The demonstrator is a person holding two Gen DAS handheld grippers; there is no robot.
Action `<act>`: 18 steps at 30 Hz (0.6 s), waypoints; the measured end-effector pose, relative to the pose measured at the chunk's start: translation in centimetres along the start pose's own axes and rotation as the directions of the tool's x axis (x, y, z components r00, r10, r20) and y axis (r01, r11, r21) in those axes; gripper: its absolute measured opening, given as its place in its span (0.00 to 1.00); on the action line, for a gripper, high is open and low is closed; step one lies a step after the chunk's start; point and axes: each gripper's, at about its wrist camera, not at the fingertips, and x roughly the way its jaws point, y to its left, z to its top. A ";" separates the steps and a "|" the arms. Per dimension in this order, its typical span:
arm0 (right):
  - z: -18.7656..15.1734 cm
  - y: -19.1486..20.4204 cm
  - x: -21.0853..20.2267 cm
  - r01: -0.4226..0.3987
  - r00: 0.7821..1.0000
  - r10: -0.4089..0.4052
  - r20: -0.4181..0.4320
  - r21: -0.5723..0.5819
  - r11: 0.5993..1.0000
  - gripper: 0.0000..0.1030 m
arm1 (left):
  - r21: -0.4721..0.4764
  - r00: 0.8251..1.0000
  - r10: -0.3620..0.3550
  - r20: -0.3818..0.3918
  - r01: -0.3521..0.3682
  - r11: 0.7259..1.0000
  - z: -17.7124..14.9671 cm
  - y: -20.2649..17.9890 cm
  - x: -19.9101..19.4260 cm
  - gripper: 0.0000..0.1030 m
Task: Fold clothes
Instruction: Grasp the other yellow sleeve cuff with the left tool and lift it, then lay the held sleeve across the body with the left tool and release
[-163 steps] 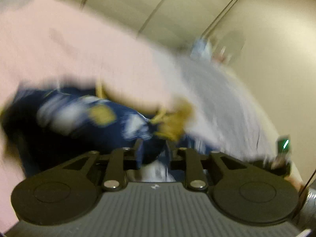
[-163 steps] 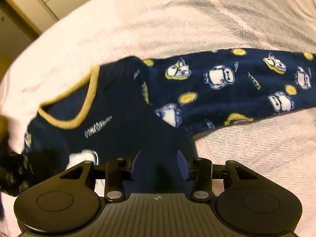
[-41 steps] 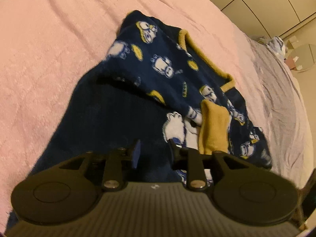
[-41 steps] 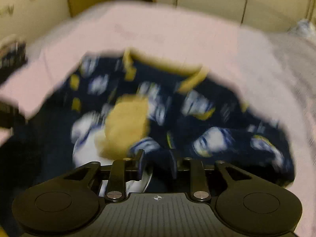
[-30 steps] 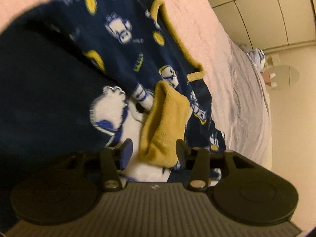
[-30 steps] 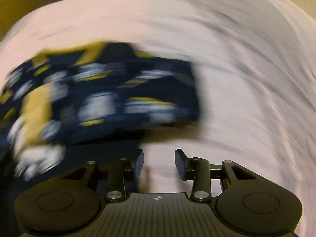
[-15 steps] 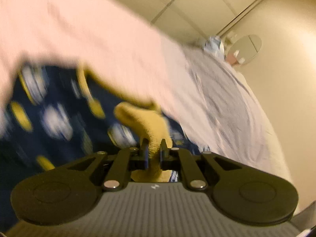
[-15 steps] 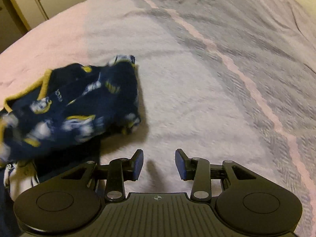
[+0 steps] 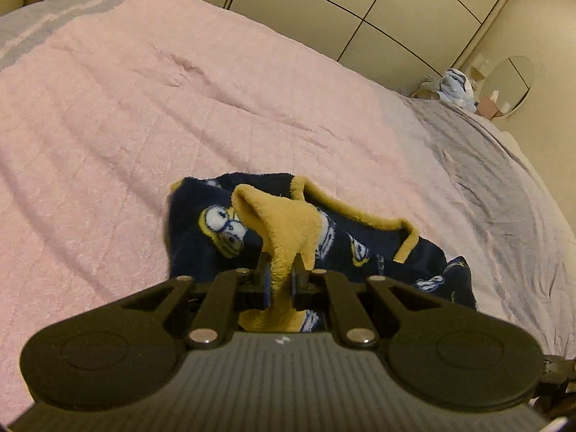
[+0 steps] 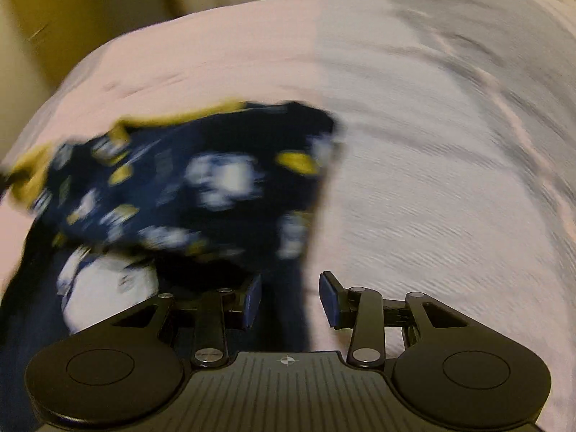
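Note:
A navy fleece pyjama top [image 9: 363,248] with white-and-yellow cartoon prints and mustard trim lies bunched on the pink bedspread [image 9: 144,115]. My left gripper [image 9: 280,273] is shut on its mustard cuff [image 9: 284,226], which stands lifted above the heap. In the blurred right wrist view the same top [image 10: 187,180] fills the left half. My right gripper [image 10: 289,302] hovers open just off the garment's near right edge, dark cloth showing below the gap, its pads pressing on nothing.
The bedspread turns grey [image 9: 486,165] toward the right side. Cream wardrobe doors [image 9: 360,10] stand beyond the bed. A round mirror [image 9: 513,84] and a blue-white soft toy [image 9: 455,88] sit at the far right corner.
My left gripper closed on the mustard cuff and raised it while rolling, so the view swung up to the bed and wardrobe. The right gripper swept sideways back toward the garment, still open.

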 end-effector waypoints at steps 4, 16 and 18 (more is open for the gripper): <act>-0.5 3.7 1.5 0.085 0.996 -0.085 0.008 -0.223 0.971 0.41 | 0.003 1.000 -0.012 -0.006 0.012 1.000 -0.4 0.3 0.8 0.07; -1.2 2.5 1.7 0.243 0.970 -0.240 0.049 -0.090 0.966 0.03 | 0.023 0.999 -0.012 -0.044 0.013 1.000 -2.7 1.9 1.2 0.07; -1.9 2.9 3.5 0.233 0.970 -0.238 -0.039 -0.113 0.966 0.03 | 0.008 0.988 0.053 -0.147 -0.052 0.999 -4.9 3.3 3.9 0.07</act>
